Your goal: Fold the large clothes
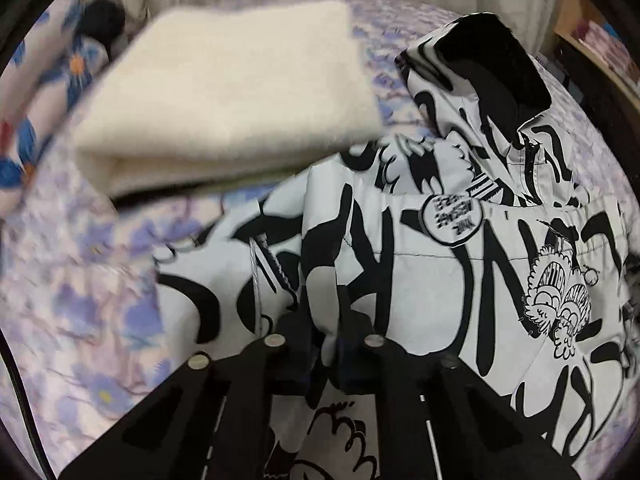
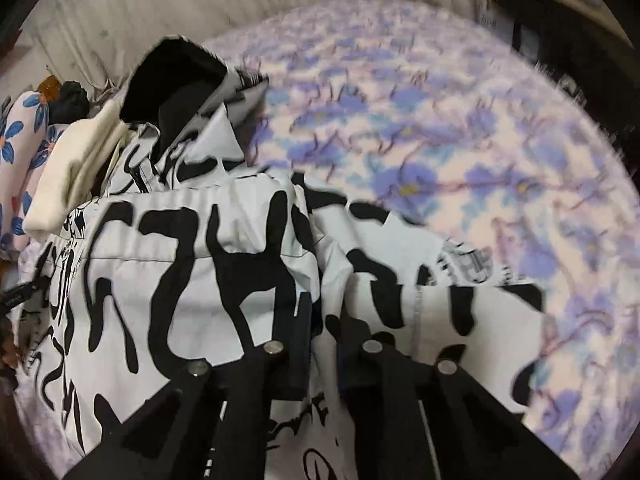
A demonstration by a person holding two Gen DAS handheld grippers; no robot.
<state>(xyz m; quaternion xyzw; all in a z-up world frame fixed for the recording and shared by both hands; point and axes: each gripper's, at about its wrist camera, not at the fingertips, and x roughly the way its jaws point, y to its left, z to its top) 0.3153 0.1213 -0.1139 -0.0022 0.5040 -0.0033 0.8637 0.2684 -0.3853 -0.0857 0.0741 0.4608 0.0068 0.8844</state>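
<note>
Left gripper (image 1: pixel 326 334) and right gripper (image 2: pixel 322 334) each pinch one black-and-white jacket (image 1: pixel 420 264). One folded cream blanket (image 1: pixel 224 100) lies beside the jacket's collar on the floral bedsheet (image 2: pixel 460 120).

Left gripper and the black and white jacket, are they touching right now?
Touching. The left wrist view shows the left gripper shut on a pinched fold of the black and white jacket, fabric bunched between its fingers.
</note>
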